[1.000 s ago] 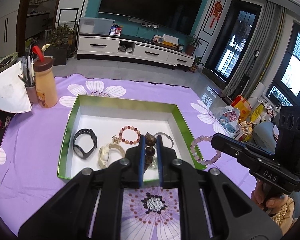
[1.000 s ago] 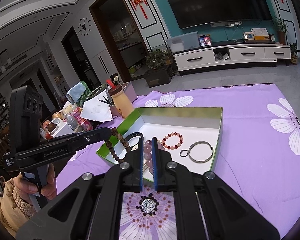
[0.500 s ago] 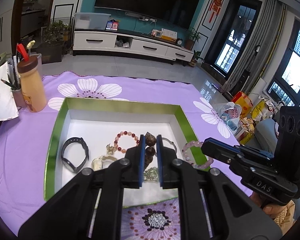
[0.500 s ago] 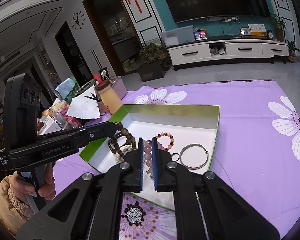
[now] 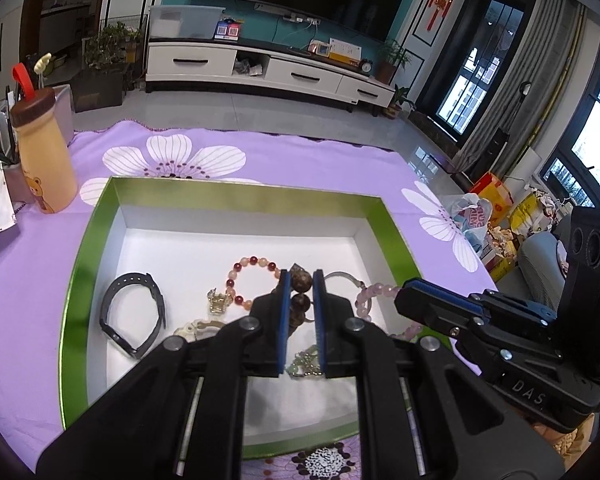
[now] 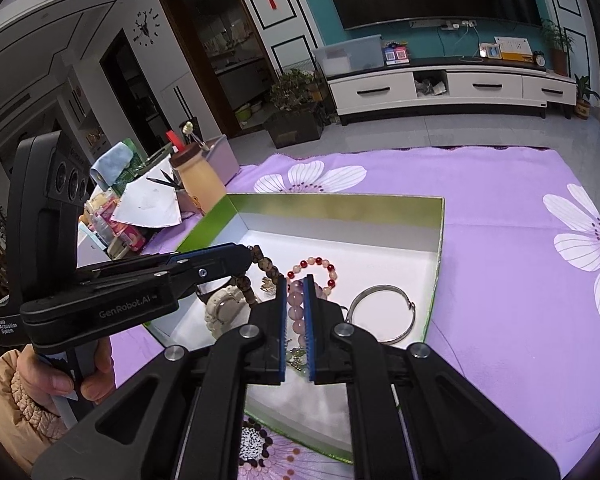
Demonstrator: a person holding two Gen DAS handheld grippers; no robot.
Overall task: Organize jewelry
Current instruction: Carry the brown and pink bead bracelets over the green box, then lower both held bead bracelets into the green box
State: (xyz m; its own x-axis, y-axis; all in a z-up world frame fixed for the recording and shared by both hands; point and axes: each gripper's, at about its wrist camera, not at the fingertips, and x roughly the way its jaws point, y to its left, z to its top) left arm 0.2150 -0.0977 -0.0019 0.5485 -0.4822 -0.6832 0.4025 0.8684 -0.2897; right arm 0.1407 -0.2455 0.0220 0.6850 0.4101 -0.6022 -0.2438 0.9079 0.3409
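Two hand-held claws hang over a green-rimmed white box (image 5: 100,224) on a purple flowered tabletop (image 5: 32,264). The left claw (image 5: 300,312) is pinching a strand of dark brown wooden beads (image 5: 301,280) between its blue pads; the right claw (image 6: 295,320) is pinching a pale pink bead bracelet (image 6: 296,312). A second ago both claws were nearer the box's front edge, the pink bracelet outside its right wall; now both have come forward and both strands dangle over the box floor. That likely means the pieces are about to be set down inside. Already lying in the box are a black watch (image 5: 134,314), a red and peach bead bracelet (image 5: 252,266), a silver bangle (image 6: 382,314), a cream watch (image 6: 226,314) and small trinkets. A capped bottle (image 5: 44,152) stands beyond the box's left corner
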